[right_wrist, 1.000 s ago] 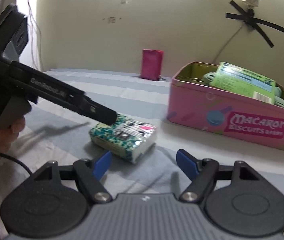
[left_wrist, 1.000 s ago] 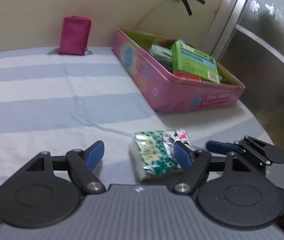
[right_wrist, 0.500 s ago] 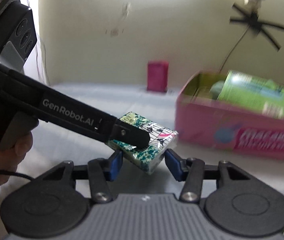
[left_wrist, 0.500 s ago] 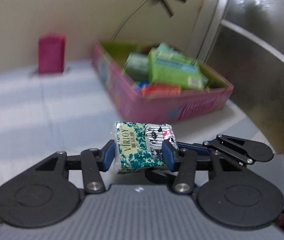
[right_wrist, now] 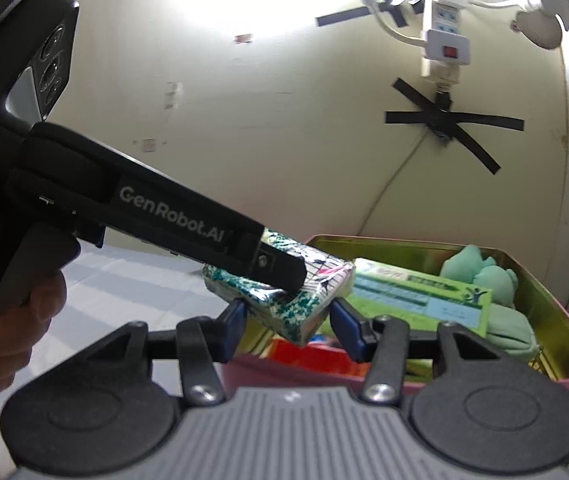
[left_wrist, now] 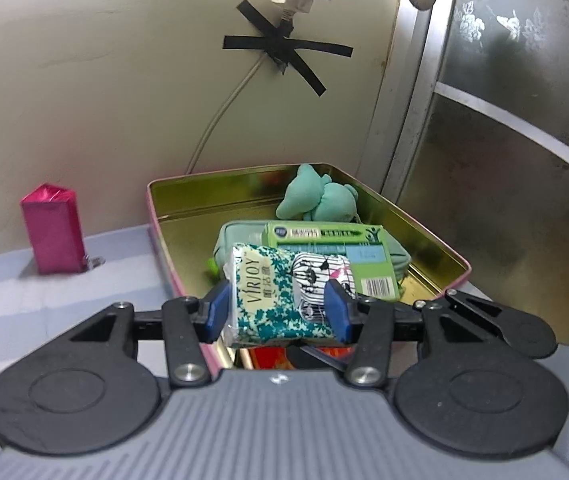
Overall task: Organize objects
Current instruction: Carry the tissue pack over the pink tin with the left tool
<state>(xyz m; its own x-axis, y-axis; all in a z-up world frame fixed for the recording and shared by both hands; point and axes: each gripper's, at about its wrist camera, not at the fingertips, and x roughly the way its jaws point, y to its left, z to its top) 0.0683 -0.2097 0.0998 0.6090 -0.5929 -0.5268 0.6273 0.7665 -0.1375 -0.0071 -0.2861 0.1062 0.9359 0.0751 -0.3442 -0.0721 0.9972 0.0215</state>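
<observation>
Your left gripper [left_wrist: 278, 312] has its jaws clamped on the soft green-and-white patterned tissue pack [left_wrist: 284, 296]: each blue pad presses a short end, and the pack sits crosswise between them, tilted a little, lifted clear of the striped blue-and-white cloth [left_wrist: 24, 304]. From the right wrist view, your right gripper [right_wrist: 286, 326] holds the same pack [right_wrist: 308, 304] at its lower corner; the left pad touches the wrapper, and the right pad sits against or just beside the other edge, though you cannot tell for sure that it presses. Those jaws stand narrow. The left gripper's black finger [right_wrist: 280, 266] lies across the top of the pack. The pack hangs over the near end of the open pink rectangular biscuit tin [left_wrist: 164, 240], above a green cardboard box [left_wrist: 344, 252] and a pale green pouch [left_wrist: 398, 258].
</observation>
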